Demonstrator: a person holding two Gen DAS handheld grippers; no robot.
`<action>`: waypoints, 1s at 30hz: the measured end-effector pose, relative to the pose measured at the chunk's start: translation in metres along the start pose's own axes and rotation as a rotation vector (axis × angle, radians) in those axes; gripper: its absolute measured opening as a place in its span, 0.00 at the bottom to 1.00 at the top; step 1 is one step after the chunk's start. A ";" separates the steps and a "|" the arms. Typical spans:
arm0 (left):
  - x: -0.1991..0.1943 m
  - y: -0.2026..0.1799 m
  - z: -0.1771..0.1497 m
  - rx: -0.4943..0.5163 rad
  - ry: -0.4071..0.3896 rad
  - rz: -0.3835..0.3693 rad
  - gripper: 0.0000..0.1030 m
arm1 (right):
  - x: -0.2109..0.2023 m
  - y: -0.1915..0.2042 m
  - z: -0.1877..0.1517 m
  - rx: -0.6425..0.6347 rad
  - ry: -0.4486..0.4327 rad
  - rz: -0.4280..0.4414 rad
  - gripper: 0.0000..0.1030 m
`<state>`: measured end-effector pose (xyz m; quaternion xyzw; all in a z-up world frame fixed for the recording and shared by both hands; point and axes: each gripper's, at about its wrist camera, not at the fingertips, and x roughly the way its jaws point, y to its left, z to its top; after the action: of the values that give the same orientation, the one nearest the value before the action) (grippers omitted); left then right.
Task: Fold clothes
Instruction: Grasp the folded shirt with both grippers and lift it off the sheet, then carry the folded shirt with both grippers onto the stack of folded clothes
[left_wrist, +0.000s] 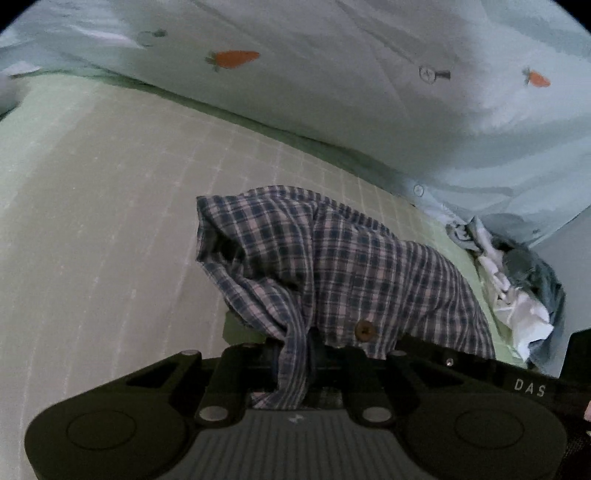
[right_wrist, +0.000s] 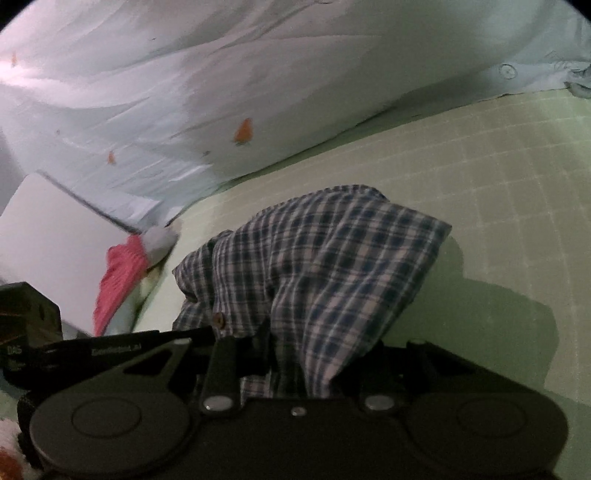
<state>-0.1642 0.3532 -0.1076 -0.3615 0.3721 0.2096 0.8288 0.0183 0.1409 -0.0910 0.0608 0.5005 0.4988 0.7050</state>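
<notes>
A blue and white plaid shirt (left_wrist: 332, 258) with a brown button hangs bunched over the pale green checked sheet (left_wrist: 110, 203). My left gripper (left_wrist: 293, 354) is shut on a fold of its cloth, which drapes down between the fingers. In the right wrist view the same plaid shirt (right_wrist: 325, 258) rises as a tent from my right gripper (right_wrist: 295, 354), which is shut on another part of it. The fingertips of both grippers are hidden by the fabric. The other gripper's black body (right_wrist: 74, 347) shows at the left edge of the right wrist view.
A light blue duvet with carrot prints (left_wrist: 369, 74) lies along the back of the bed. A heap of white and grey-blue clothes (left_wrist: 517, 288) sits at the right. A pink and grey garment (right_wrist: 125, 269) lies beside a white flat board (right_wrist: 48, 236) at the left.
</notes>
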 end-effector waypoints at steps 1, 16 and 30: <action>-0.010 0.005 -0.005 -0.012 -0.009 0.002 0.15 | -0.002 0.008 -0.005 -0.011 0.003 0.007 0.27; -0.155 0.141 0.003 -0.196 -0.247 0.123 0.15 | 0.092 0.183 0.008 -0.333 0.083 0.210 0.28; -0.290 0.315 0.149 -0.273 -0.623 0.222 0.17 | 0.297 0.405 0.128 -0.513 0.060 0.543 0.36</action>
<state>-0.4733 0.6479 0.0445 -0.3450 0.1072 0.4461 0.8188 -0.1435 0.6211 0.0172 -0.0017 0.3452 0.7783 0.5245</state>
